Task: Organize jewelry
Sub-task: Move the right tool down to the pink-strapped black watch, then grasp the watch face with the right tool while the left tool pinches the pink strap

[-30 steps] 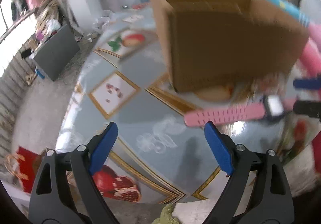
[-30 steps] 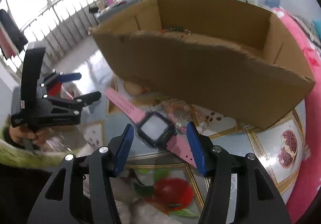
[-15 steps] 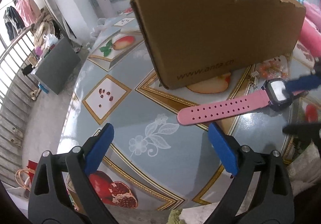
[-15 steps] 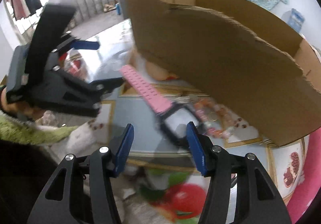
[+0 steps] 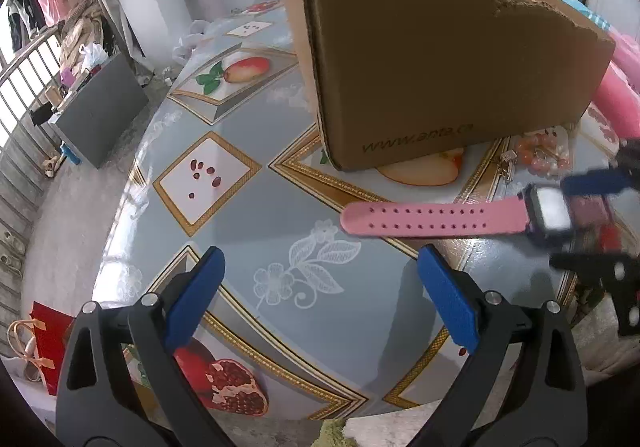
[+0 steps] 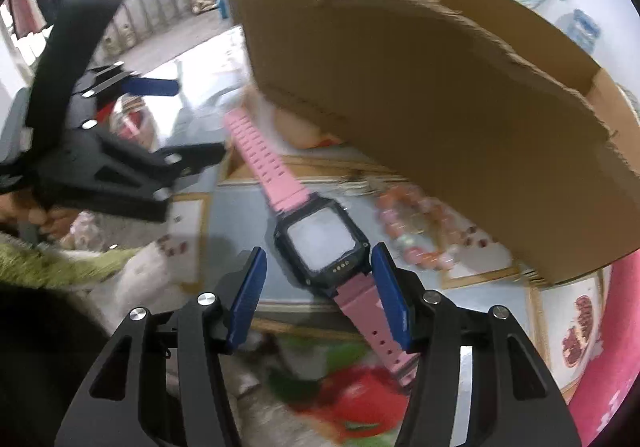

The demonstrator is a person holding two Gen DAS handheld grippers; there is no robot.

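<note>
The left gripper has spread wider over the last second and now stands about as wide as it goes, with nothing between its blue pads; it hangs above the patterned worktop toward its near edge, pointing steeply down, and has hardly shifted. The pink watch has meanwhile swung round: a second ago it sat tilted between the right gripper's pads with its long strap pointing off to the side, and now that strap reaches out toward the left gripper, its free end hanging just ahead of the open pads. The right gripper is half-spread and has not changed its width; the watch's dark case and short strap sit between its pads, touching the right-hand one, but whether the left-hand pad presses on it I cannot tell, so the hold is uncertain. That gripper also points steeply down and has rolled a little at the wrist. This looks like a handover, or a two-handed straightening of the strap, before the watch goes into the cardboard box standing toward the far side of the worktop. A beaded bracelet still lies on the worktop just beside the box's front wall, not yet put away.
</note>
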